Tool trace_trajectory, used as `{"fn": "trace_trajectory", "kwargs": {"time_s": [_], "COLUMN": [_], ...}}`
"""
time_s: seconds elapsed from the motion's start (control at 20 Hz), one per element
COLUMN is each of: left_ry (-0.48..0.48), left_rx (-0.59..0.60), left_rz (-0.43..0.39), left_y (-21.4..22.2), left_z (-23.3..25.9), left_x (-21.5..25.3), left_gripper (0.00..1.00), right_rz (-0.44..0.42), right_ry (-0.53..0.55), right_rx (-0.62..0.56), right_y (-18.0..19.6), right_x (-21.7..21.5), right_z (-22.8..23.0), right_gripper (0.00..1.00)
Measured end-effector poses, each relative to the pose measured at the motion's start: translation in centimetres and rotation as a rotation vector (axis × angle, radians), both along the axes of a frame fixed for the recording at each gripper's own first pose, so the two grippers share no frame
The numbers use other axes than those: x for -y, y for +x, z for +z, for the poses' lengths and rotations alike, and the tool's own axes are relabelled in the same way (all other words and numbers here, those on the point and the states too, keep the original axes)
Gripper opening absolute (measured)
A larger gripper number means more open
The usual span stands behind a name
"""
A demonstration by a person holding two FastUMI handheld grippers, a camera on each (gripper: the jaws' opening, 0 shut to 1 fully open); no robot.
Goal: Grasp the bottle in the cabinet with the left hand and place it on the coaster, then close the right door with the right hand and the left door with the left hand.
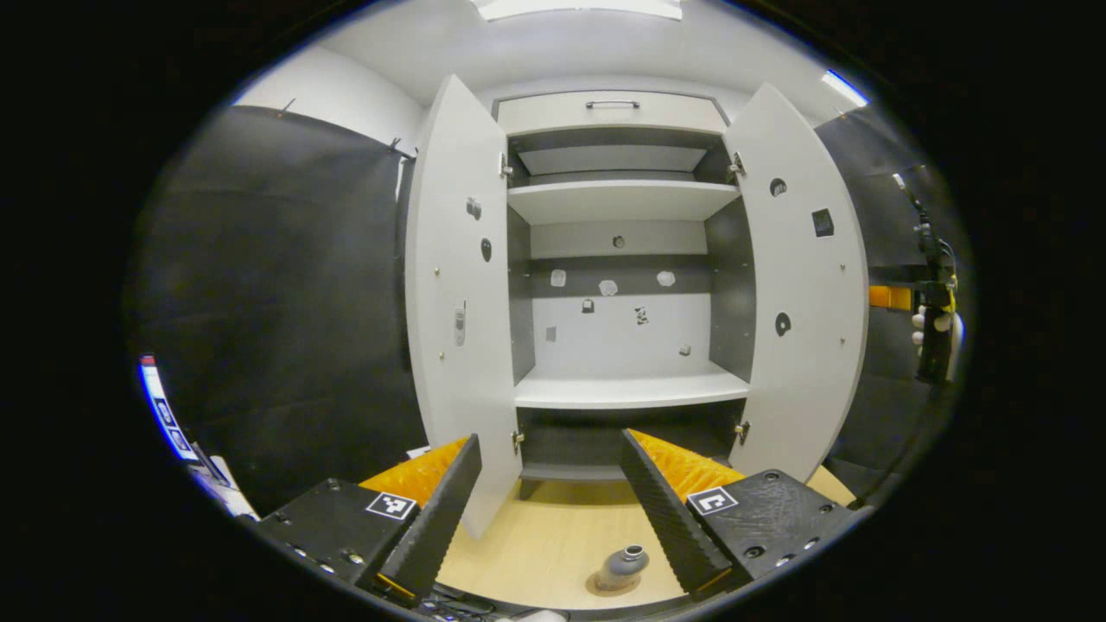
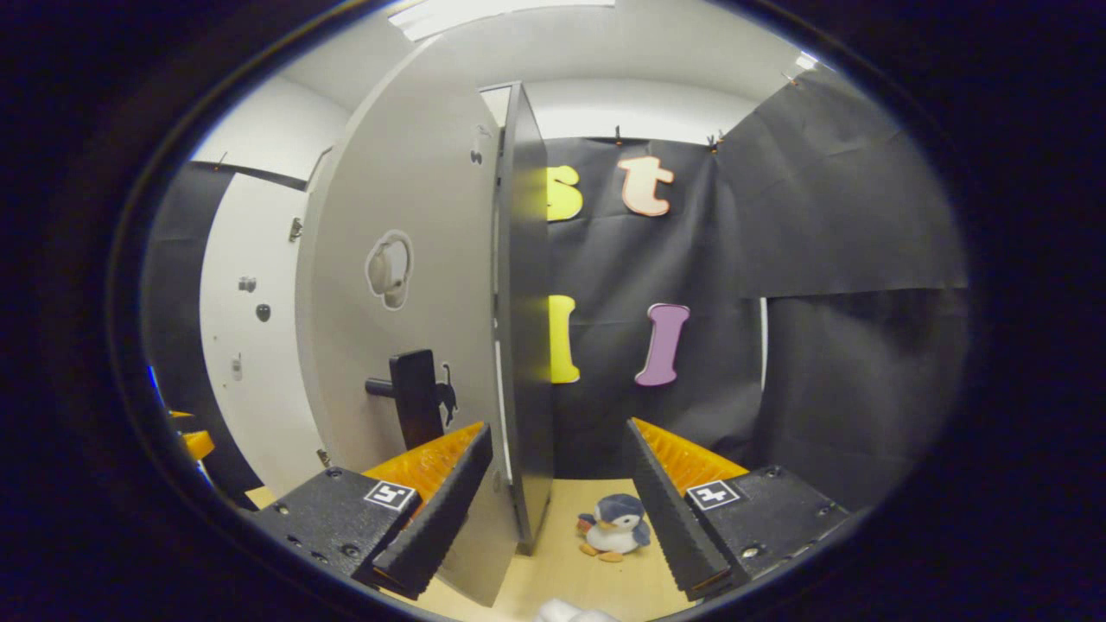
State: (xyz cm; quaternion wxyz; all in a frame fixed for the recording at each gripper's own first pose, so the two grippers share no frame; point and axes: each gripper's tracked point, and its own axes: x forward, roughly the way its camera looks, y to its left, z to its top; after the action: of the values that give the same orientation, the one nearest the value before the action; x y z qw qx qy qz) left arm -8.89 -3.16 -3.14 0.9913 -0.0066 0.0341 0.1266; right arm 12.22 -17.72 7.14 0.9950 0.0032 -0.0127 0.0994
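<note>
The white cabinet [image 1: 622, 389] stands with both doors swung wide and bare shelves. A small grey bottle [image 1: 624, 564] stands upright on a round brown coaster [image 1: 601, 587] on the wooden tabletop, below and in front of the cabinet. My left gripper [image 1: 549, 445] is open above the table, holding nothing, the bottle low between its fingers. The left door [image 1: 454, 302] and right door [image 1: 799, 285] flank the shelves. My right gripper [image 2: 560, 430] is open just behind the right door [image 2: 406, 302], near its black handle [image 2: 413, 393]; a hand holds it at the far right [image 1: 933, 333].
A small plush penguin [image 2: 615, 525] sits on the table past the right door's edge [image 2: 523, 328]. The drawer [image 1: 612, 111] tops the cabinet. Black cloth walls close in on both sides. A screen [image 1: 164, 410] glows at the far left.
</note>
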Motion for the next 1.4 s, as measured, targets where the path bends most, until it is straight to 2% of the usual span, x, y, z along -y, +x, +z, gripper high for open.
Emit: {"fn": "trace_trajectory", "kwargs": {"time_s": [0.05,0.2,0.45,0.85,0.95,1.25,1.4], "left_ry": [-0.002,-0.022,-0.027,-0.023,-0.028,-0.027,-0.027], "left_rx": [-0.005,-0.012,-0.011,-0.034,-0.045,-0.058,-0.058], "left_rz": [0.02,0.025,0.009,-0.031,-0.032,-0.018,-0.015], "left_y": [-0.2,-0.8,-0.7,-0.7,-0.8,-1.7,-2.1], "left_z": [-0.1,-0.3,-0.5,-1.3,-1.7,-2.3,-2.5], "left_x": [0.2,1.2,0.8,-3.1,-4.1,-7.2,-8.5], "left_gripper": [0.98,0.98,0.98,0.99,0.96,0.99,0.98], "right_rz": [0.018,0.055,0.06,0.046,0.059,0.119,0.109], "right_ry": [-0.011,-0.016,-0.031,-0.053,-0.051,-0.059,-0.072], "right_rx": [-0.001,-0.021,-0.015,-0.006,-0.017,-0.031,-0.02], "right_y": [0.4,0.7,0.5,0.4,0.8,1.3,0.8], "right_x": [0.0,-0.5,-2.9,-9.3,-10.8,-15.8,-16.7], "right_z": [-0.3,-0.3,0.0,-0.2,-0.3,-0.7,-0.9], "right_gripper": [0.96,0.95,0.96,0.95,0.96,0.96,0.96]}}
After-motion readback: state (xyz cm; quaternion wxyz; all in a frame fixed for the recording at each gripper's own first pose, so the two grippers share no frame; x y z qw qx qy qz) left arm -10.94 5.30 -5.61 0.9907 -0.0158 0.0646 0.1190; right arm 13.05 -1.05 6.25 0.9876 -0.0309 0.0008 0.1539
